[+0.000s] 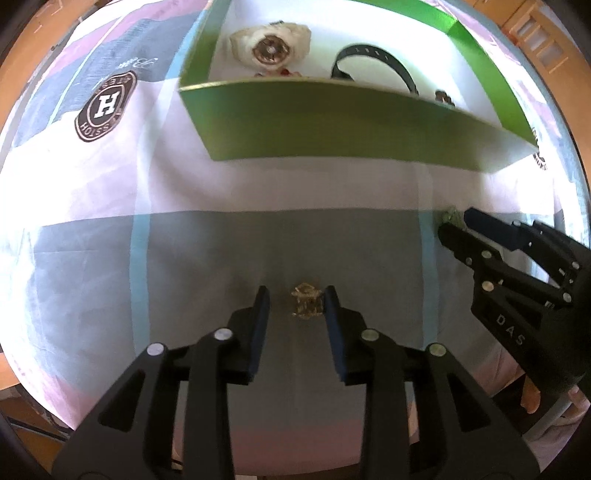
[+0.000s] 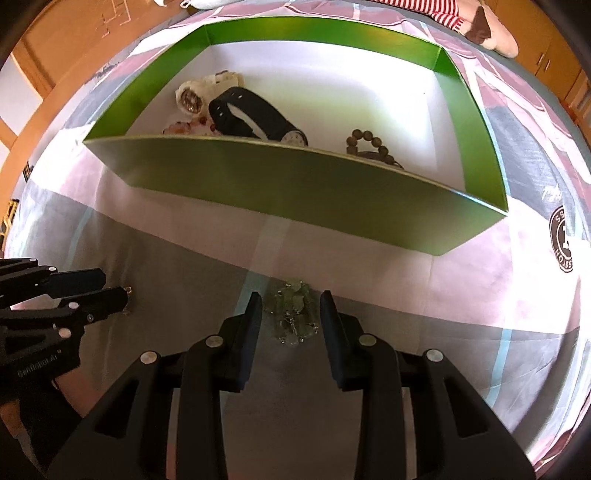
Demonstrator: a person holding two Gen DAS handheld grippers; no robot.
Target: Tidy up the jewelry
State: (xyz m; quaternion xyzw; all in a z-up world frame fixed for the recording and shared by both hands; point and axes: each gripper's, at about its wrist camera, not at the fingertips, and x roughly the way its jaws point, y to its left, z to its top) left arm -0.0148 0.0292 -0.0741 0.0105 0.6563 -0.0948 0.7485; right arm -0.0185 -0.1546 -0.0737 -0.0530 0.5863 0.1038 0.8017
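Observation:
A small gold jewelry piece [image 1: 306,305] lies on the grey cloth between the open fingers of my left gripper [image 1: 297,304], untouched. A pale green bead bracelet [image 2: 293,314] lies between the open fingers of my right gripper [image 2: 291,312]. The green box [image 1: 332,125] with a white floor stands beyond; it also shows in the right wrist view [image 2: 295,184]. In it lie a cream watch [image 1: 271,44], a black-strap watch [image 2: 255,118], a brown bead bracelet [image 2: 367,146] and pinkish beads [image 2: 181,127]. The right gripper [image 1: 456,225] shows at the right of the left wrist view, the left gripper [image 2: 118,290] at the left of the right wrist view.
A patchwork cloth [image 1: 110,184] with round logo badges [image 1: 105,107] covers the surface. Wooden furniture [image 2: 546,51] stands at the far edges. A striped and beige soft item [image 2: 476,22] lies behind the box.

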